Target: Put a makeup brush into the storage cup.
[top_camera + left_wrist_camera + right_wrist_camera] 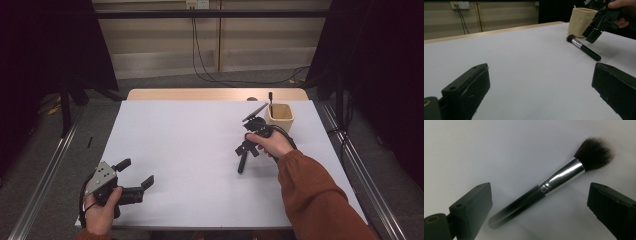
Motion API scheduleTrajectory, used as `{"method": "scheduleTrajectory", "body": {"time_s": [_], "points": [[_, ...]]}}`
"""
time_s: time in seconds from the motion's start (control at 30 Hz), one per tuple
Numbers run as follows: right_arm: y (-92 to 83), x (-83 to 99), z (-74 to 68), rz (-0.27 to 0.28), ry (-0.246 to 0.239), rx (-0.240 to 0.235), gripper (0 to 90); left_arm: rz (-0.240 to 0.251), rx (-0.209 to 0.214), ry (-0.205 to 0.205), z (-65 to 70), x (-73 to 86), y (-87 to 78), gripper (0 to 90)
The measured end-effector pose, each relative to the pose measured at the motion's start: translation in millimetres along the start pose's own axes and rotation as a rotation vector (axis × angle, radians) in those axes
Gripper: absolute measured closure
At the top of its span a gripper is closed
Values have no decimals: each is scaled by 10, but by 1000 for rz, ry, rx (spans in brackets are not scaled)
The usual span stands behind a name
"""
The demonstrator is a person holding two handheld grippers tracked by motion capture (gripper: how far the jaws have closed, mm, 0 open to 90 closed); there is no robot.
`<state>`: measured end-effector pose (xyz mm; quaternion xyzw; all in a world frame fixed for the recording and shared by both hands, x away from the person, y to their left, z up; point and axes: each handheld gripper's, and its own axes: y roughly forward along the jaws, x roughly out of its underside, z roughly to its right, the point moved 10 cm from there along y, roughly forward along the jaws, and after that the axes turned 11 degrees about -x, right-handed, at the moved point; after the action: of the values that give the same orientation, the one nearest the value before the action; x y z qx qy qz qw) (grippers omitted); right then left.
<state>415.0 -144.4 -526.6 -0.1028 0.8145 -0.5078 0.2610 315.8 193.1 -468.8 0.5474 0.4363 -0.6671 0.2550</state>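
Note:
A makeup brush [541,192] with a black handle, silver ferrule and dark bristles lies flat on the white table [190,150]. It is right of centre in the high view [242,164], and the left gripper view shows the brush [584,48] beside the cup. My right gripper [248,148] hangs open just above the brush, pointing down; in the right gripper view, my right gripper [539,207] has one jaw on each side of the handle, clear of it. My left gripper [136,173] rests open and empty at the near left corner, and in its own view my left gripper [539,92] looks toward the brush.
A beige cup [280,117] stands at the far right of the table, with a thin black item [270,97] sticking up from it. The left gripper view has the cup [580,21] just behind the brush and my right gripper [599,23].

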Motion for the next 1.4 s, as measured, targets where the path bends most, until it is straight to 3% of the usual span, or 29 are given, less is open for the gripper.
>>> {"method": "scheduleTrajectory", "body": {"time_s": [0.2,0.43,0.77,0.9,1.17,1.3,1.4], "points": [[37,-25,87,-29,26,39,81,-5,3,4,4,5,3,18],[88,-27,141,-54,65,49,114,-6,3,8,-1,9,2,18],[150,-47,186,-41,118,58,272,-10,6,9,4,13,1,19],[191,-6,200,-67,125,69,312,-12,4,9,-1,17,1,19],[203,-23,213,-66,119,101,363,-14,0,9,-5,20,7,18],[193,-31,244,-62,130,123,441,-16,1,6,2,22,7,18],[175,-23,274,-67,108,150,541,-15,1,9,0,21,6,18]]}}
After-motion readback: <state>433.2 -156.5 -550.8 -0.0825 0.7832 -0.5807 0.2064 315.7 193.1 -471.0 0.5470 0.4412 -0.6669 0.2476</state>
